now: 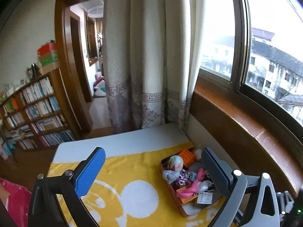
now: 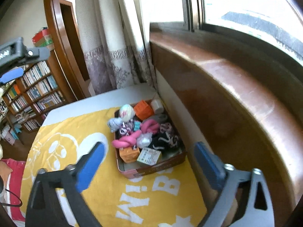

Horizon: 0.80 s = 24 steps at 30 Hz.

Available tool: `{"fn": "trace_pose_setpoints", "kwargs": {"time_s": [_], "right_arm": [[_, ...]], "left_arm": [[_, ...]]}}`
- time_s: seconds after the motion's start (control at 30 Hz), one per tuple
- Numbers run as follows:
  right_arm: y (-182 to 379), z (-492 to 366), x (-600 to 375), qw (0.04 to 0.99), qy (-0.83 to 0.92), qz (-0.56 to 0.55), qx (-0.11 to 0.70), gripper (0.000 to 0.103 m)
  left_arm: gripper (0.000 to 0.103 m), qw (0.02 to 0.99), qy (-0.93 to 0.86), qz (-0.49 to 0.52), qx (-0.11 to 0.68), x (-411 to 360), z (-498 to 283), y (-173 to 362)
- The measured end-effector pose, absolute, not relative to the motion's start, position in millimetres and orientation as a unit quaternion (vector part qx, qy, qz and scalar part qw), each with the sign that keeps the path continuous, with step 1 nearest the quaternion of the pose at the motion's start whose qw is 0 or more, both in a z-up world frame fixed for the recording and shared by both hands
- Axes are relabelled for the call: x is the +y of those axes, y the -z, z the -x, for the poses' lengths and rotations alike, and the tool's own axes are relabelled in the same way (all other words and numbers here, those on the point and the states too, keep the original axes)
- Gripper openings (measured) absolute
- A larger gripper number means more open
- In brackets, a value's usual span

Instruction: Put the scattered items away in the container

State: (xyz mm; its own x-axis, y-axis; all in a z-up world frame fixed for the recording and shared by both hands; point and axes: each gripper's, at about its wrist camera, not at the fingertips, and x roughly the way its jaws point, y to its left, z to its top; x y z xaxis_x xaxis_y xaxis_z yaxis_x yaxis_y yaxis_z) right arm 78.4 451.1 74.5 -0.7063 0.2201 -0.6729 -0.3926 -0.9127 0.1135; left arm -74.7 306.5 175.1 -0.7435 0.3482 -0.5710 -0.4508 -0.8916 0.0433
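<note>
A brown tin box (image 2: 161, 165) stands on a yellow towel (image 2: 75, 124) beside the wall, under the window sill. It is filled with an orange crate (image 2: 144, 109), a pastel ball (image 2: 126, 111), a white roll (image 2: 157, 106), pink knotted cords (image 2: 126, 140), a black-and-white cloth (image 2: 166, 138) and a labelled carton (image 2: 149, 157). My right gripper (image 2: 149, 145) hovers open over the near end of the box, holding nothing. My left gripper (image 1: 153, 162) is open and empty too, above the towel left of the box (image 1: 180, 207). Its blue pad (image 2: 11, 75) shows at the upper left of the right wrist view.
The wooden window sill (image 2: 227, 94) and wall run close along the right of the box. A curtain (image 1: 144, 75) hangs behind the table's far edge. A bookshelf (image 1: 37, 113) stands at the left, and a pink cloth (image 2: 15, 179) lies off the towel's left edge.
</note>
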Motion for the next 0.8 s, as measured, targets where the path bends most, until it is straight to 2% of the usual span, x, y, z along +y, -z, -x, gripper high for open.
{"fn": "trace_pose_setpoints", "kwargs": {"time_s": [0.27,0.8], "right_arm": [[-97.3,-86.4,441.2,0.16,-0.928,0.318,0.105,0.103],[-106.0,-101.2,435.9,0.149,-0.932,0.318,0.092,0.103]], "left_arm": [[0.102,0.204,-0.934,0.269,0.118,313.2,54.4,-189.6],[0.102,0.224,-0.932,0.255,0.127,327.5,22.6,-209.1]]}}
